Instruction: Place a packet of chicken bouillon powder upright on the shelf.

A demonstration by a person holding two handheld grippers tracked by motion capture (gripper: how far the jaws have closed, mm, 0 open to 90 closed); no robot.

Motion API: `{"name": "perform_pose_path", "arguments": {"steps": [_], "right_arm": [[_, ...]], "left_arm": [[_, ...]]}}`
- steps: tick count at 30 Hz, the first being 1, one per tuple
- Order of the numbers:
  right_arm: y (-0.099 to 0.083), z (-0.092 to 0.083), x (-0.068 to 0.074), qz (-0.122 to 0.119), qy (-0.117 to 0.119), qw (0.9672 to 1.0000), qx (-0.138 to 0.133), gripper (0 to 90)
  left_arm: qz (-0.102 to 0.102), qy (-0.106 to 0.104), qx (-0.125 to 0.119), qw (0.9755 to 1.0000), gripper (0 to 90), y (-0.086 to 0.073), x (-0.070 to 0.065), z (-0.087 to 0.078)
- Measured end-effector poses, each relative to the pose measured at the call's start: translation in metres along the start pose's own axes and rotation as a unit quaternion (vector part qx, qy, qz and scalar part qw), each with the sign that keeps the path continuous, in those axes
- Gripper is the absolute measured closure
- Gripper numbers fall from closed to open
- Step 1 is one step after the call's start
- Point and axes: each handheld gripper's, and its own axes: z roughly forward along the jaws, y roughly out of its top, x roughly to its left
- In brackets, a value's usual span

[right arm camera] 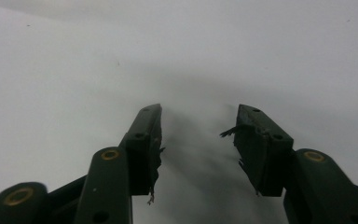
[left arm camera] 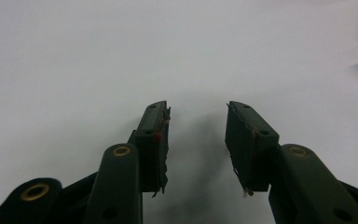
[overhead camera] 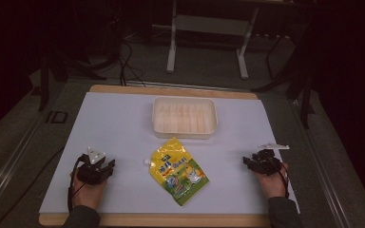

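Note:
A yellow and green spouted pouch [overhead camera: 177, 171] lies flat on the white sheet [overhead camera: 123, 123] near the front, between my two hands. Behind it stands a shallow cream tray [overhead camera: 184, 117] with ribbed inside. My left gripper [overhead camera: 96, 167] rests low on the sheet left of the pouch, held by a hand; in the left gripper view its jaws [left arm camera: 197, 122] stand apart over bare white surface. My right gripper [overhead camera: 259, 162] sits at the right of the pouch, close to the sheet's right edge; its jaws [right arm camera: 199, 122] are also apart with nothing between them.
The sheet covers a wooden board [overhead camera: 171, 90] whose edge shows at the back and front. Grey floor, cables [overhead camera: 128, 66] and a white table frame [overhead camera: 208, 38] lie beyond the board in the dark.

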Motion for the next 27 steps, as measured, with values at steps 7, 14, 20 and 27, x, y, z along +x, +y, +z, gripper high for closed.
{"name": "perform_pose_path", "arguments": {"steps": [7, 14, 20, 27], "right_arm": [[0.000, -0.009, -0.003, -0.041, 0.045, 0.9981, 0.002, 47.2], [0.005, -0.006, 0.007, -0.098, 0.064, 0.9924, 0.037, 45.4], [0.018, 0.001, 0.025, -0.138, 0.112, 0.9822, 0.060, 44.5], [0.041, 0.012, 0.052, -0.181, 0.150, 0.9696, 0.066, 44.0]], "left_arm": [[0.009, -0.037, -0.032, 0.9988, 60.4, 0.000, 0.003, -0.002], [-0.007, -0.050, -0.034, 0.9981, 60.9, -0.002, 0.011, 0.000], [-0.033, -0.057, -0.037, 0.9972, 59.1, -0.003, 0.013, 0.001], [-0.039, -0.050, -0.034, 0.9974, 57.6, -0.004, 0.012, 0.004]]}}
